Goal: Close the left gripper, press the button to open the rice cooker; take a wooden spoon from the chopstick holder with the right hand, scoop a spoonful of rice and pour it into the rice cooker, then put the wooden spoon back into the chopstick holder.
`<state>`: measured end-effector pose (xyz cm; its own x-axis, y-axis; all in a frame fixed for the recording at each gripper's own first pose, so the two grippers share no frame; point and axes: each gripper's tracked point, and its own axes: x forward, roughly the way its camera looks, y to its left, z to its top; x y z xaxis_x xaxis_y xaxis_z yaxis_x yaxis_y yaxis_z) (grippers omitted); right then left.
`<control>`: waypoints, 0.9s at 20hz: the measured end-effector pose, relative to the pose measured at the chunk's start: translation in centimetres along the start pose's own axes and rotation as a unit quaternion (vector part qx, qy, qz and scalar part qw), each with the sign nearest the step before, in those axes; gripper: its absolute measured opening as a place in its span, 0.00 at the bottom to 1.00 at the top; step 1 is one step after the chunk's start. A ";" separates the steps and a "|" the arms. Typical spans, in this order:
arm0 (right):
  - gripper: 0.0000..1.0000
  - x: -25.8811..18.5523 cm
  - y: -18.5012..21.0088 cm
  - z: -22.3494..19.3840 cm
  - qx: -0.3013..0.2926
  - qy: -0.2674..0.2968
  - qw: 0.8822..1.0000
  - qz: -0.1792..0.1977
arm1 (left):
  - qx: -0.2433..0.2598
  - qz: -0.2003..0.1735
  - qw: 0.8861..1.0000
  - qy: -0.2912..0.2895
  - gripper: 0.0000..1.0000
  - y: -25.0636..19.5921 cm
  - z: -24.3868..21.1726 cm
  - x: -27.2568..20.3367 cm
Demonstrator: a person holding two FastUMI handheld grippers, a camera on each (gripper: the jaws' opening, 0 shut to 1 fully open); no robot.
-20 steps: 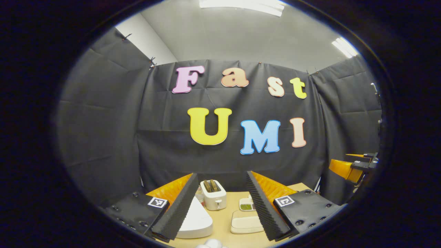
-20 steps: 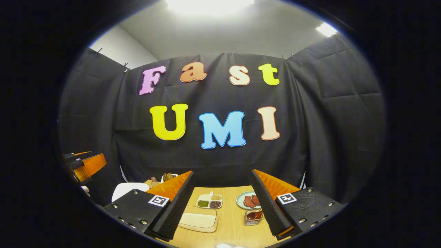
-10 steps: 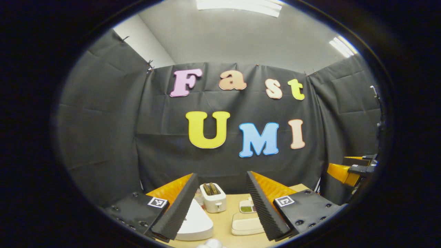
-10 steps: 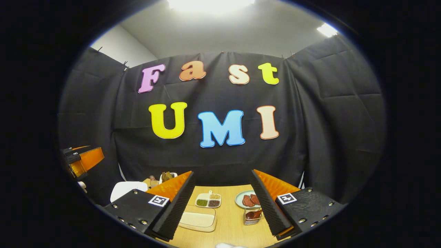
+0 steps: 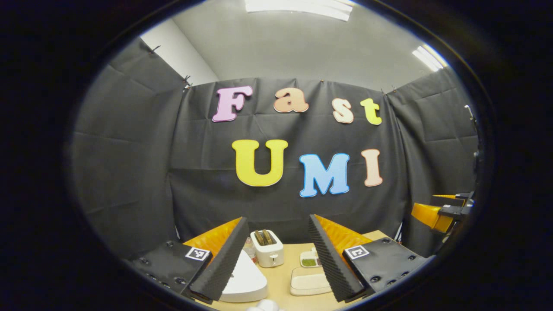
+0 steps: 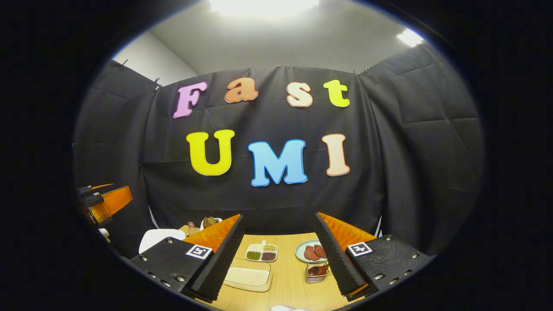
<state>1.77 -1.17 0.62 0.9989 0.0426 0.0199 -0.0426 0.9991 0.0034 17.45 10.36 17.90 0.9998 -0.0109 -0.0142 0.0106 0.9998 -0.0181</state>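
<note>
Between the wide-apart fingers of my left tool (image 5: 276, 259) sits the white rice cooker (image 5: 244, 280) on the tabletop (image 5: 281, 276), lid down, near a toaster (image 5: 268, 248). My right tool (image 6: 276, 261) is spread wide too, holding nothing. Just by its right finger stands the chopstick holder (image 6: 316, 274) with the wooden spoon (image 6: 319, 270) inside. A flat tray of rice (image 6: 248, 277) lies near its left finger.

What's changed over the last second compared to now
Very little. The left gripper tipped slightly upward, so the toaster and rice cooker sit a bit lower in the left gripper view. The right gripper barely shifted. Both stay open and empty above the table; nothing on it moved, and the cooker is still closed.
</note>
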 end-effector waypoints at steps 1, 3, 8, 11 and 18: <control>0.98 0.0 0.0 -0.1 0.000 0.002 1.000 0.001 | 0.001 0.001 1.000 0.001 0.97 0.1 -0.1 0.0; 0.98 0.2 0.1 -0.1 0.002 0.003 1.000 0.001 | 0.000 0.001 1.000 0.003 0.98 0.1 -0.1 0.2; 0.98 0.2 0.0 0.3 0.000 -0.002 1.000 -0.001 | -0.001 0.002 1.000 0.002 0.98 0.1 -0.1 0.4; 0.98 0.1 0.0 0.3 0.003 -0.002 1.000 -0.001 | 0.001 0.002 1.000 0.006 0.98 0.2 -0.2 0.5; 0.98 -0.1 0.4 0.7 0.004 -0.004 1.000 0.001 | 0.000 0.003 1.000 0.005 0.98 0.2 -0.1 0.6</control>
<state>1.69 -0.81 1.31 0.9986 0.0449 0.0284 -0.0452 0.9989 0.0106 18.04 10.57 17.75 0.9997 -0.0049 -0.0250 0.0044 0.9998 -0.0189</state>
